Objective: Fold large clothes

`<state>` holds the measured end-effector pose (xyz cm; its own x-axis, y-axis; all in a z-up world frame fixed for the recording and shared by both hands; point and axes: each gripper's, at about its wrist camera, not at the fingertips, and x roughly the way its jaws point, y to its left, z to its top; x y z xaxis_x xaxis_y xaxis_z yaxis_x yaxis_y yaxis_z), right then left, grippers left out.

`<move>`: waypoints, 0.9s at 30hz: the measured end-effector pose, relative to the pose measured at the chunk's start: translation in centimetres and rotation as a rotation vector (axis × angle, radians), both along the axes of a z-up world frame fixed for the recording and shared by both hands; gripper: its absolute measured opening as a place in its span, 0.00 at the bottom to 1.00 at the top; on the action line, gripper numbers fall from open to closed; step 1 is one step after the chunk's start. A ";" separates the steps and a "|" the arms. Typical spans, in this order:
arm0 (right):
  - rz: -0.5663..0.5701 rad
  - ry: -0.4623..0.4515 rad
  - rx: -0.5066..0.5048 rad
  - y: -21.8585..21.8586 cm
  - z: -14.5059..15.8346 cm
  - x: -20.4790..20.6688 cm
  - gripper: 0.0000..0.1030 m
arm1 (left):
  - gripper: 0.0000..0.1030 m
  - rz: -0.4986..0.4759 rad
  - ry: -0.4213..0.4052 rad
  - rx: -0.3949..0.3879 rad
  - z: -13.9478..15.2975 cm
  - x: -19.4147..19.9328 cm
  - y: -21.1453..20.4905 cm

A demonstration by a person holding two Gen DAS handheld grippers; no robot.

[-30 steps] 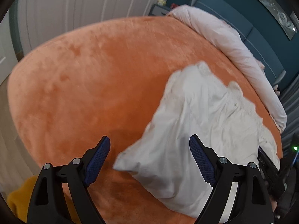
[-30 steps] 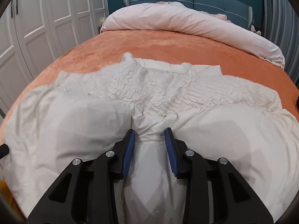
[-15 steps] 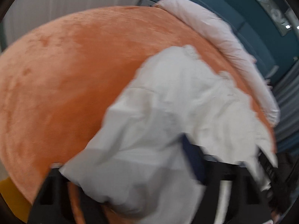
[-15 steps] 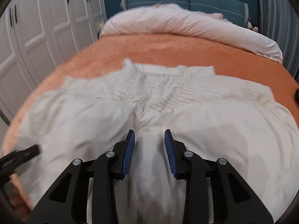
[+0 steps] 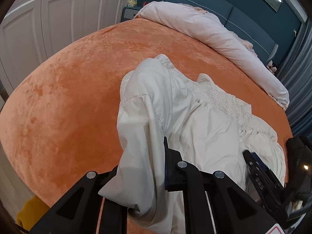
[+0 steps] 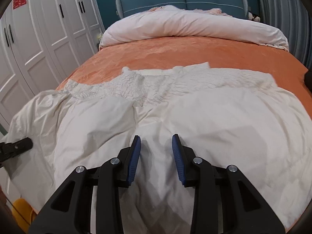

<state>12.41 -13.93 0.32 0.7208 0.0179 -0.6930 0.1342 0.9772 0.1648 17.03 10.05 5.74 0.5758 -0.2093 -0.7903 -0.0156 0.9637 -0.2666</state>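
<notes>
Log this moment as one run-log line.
left gripper: closing on white garment edge | right gripper: holds bunched fabric | surface: orange bedspread

Orange bed [image 6: 175,54]: white garment [image 6: 214,117] spread, duvet [image 6: 185,27] (rolled) beyond.

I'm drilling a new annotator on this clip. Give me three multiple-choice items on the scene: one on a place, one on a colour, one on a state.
1. Where does the garment lie?
A. on the floor
B. on the bed cover
C. in the wardrobe

2. What colour is the bed cover?
A. orange
B. green
C. grey

3. What does the left gripper have between its fingers?
A. nothing
B. the duvet
C. a fold of the garment

Answers:
1 B: the white cloth is spread on the cover, below the rolled duvet.
2 A: orange plush shows all around the garment.
3 C: the jaws are closing on cloth that drapes over and hides one finger.
</notes>
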 end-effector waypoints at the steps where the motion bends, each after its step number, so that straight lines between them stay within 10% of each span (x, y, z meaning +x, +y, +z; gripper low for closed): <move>1: 0.009 0.008 -0.020 0.3 -0.6 0.5 0.32 | 0.08 -0.001 0.002 0.008 0.0 0.1 -0.1; 7: 0.036 -0.006 -0.133 1.9 -2.6 0.8 0.32 | 0.07 -0.014 -0.008 0.009 0.3 -0.2 -0.7; 27: 0.053 -0.061 0.041 -1.8 -0.3 -5.5 0.31 | 0.04 -0.111 -0.172 0.041 7.8 -3.0 -7.1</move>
